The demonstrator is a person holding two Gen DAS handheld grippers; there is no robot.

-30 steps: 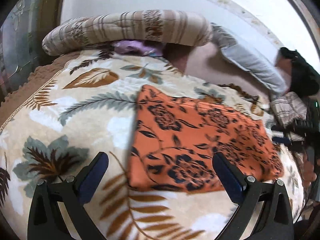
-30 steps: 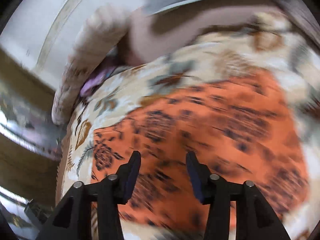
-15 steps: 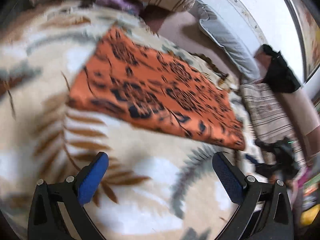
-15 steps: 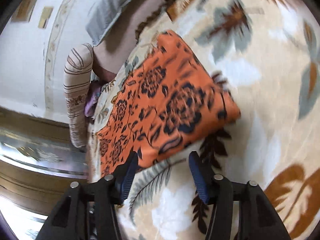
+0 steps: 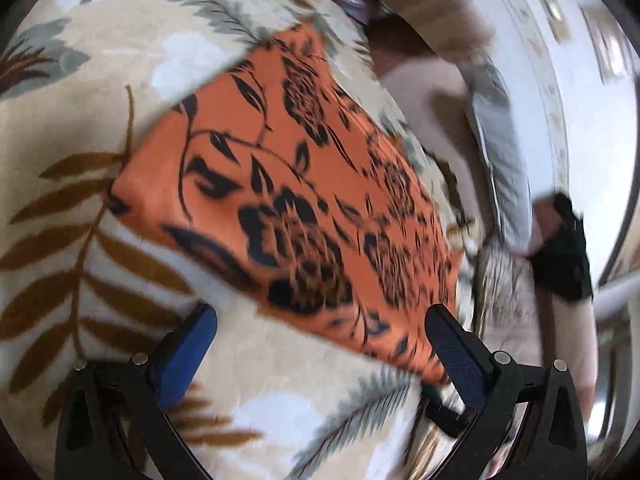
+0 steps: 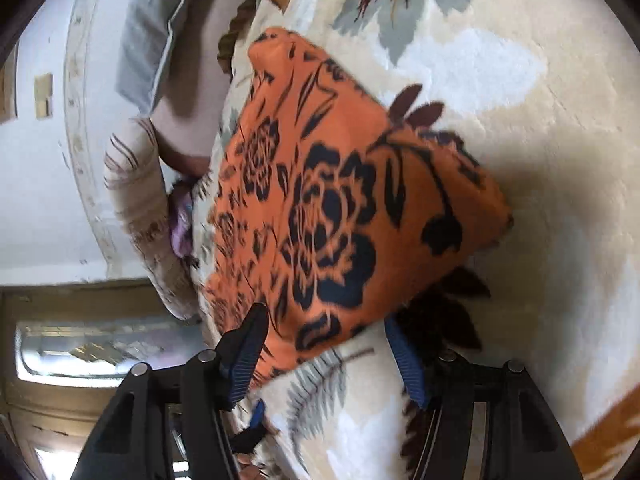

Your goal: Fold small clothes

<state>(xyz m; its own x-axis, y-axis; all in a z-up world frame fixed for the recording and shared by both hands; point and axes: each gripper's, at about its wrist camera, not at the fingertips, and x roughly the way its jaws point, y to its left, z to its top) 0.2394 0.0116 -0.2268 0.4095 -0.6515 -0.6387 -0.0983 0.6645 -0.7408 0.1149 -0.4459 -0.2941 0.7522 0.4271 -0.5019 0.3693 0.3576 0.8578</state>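
Note:
An orange cloth with black flowers (image 5: 304, 184) lies folded flat on a cream leaf-patterned blanket (image 5: 120, 60). My left gripper (image 5: 320, 332) stands wide open just above the blanket, and the cloth's near edge runs between its blue fingertips without touching the pads. In the right wrist view the same orange cloth (image 6: 328, 208) reaches with its near edge in between the jaws of my right gripper (image 6: 324, 340). Those jaws are opening, and the pads do not press on the fabric. The view is a little blurred.
A striped bolster (image 6: 136, 200) and a grey pillow (image 5: 500, 152) lie along the white wall behind the cloth. A purple rag (image 6: 180, 224) sits by the bolster. A black object (image 5: 568, 248) lies at the far right. The blanket (image 6: 520, 160) stretches on around the cloth.
Both grippers have sunk and rolled, coming close to the orange cloth's near edge. The right gripper's jaws have widened. The left jaws have stayed wide open.

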